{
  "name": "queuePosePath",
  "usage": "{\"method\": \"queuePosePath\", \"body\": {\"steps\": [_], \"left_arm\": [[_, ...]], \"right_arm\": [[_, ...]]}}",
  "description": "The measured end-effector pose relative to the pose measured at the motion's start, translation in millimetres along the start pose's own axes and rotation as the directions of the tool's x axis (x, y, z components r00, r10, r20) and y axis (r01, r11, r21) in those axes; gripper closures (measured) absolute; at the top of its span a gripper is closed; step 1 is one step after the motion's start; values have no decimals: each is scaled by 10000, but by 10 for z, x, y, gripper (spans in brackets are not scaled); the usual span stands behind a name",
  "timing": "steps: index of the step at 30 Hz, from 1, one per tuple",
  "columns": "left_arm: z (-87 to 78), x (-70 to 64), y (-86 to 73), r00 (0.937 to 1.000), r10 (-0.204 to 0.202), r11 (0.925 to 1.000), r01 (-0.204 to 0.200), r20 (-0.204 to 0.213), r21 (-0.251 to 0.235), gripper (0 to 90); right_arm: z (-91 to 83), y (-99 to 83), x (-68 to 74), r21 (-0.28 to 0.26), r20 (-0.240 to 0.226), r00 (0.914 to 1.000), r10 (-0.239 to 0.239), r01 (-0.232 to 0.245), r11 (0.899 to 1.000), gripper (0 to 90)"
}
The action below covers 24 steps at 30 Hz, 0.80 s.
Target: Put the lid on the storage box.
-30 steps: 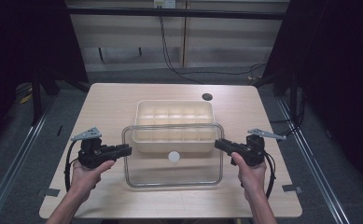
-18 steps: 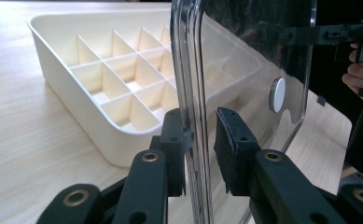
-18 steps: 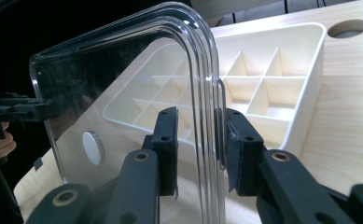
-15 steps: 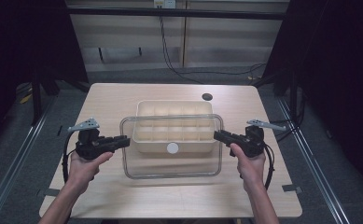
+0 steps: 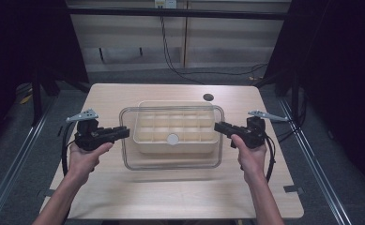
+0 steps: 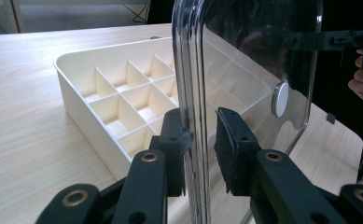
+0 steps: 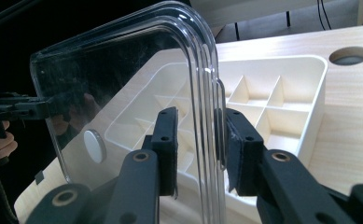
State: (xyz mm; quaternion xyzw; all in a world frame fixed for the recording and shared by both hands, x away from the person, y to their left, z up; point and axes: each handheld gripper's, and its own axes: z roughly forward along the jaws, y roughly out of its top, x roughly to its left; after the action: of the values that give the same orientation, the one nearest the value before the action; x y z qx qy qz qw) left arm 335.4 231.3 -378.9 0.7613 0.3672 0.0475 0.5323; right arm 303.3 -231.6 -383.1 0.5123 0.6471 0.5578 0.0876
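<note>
Nearest the camera in the high view, two forearms come in from the bottom edge, cut off below the elbows. The left tool [image 5: 124,132] is clamped on the left rim of the clear plastic rectangular lid [image 5: 171,159]; in the left gripper view its jaws pinch that rim from both sides, one pad pressed against the plastic and the other just at it. The right tool [image 5: 218,126] is likewise closed on the lid's right rim, and in the right gripper view both pads sit against the curved edge. The lid is held level between the two tools, over the cream plastic divided tray [image 5: 175,146], its near edge reaching past the tray toward the person. A small round white knob [image 5: 172,138] sits at the lid's middle. Through the plastic the tray's compartments look washed out, and whether the lid touches the tray cannot be told. The tray rests on the pale wooden counter [image 5: 161,197]. Farther back, a dark round hole [image 5: 208,97] marks the counter near its far edge. Beyond the counter, black cables [image 5: 180,70] trail across a dim floor, their ends lost in shadow.
</note>
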Motion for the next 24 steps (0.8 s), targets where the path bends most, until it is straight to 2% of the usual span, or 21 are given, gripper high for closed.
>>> {"method": "queuePosePath", "body": {"steps": [9,24], "left_arm": [[5,13,129,9997,211,9998,-212,-119,-62,727],[67,140,329,9992,51,9996,-61,-385,-262,723]], "right_arm": [[-10,127,30,-144,39,9999,-94,94,9999,689],[136,390,-5,-243,165,9997,-197,201,9995,689]]}}
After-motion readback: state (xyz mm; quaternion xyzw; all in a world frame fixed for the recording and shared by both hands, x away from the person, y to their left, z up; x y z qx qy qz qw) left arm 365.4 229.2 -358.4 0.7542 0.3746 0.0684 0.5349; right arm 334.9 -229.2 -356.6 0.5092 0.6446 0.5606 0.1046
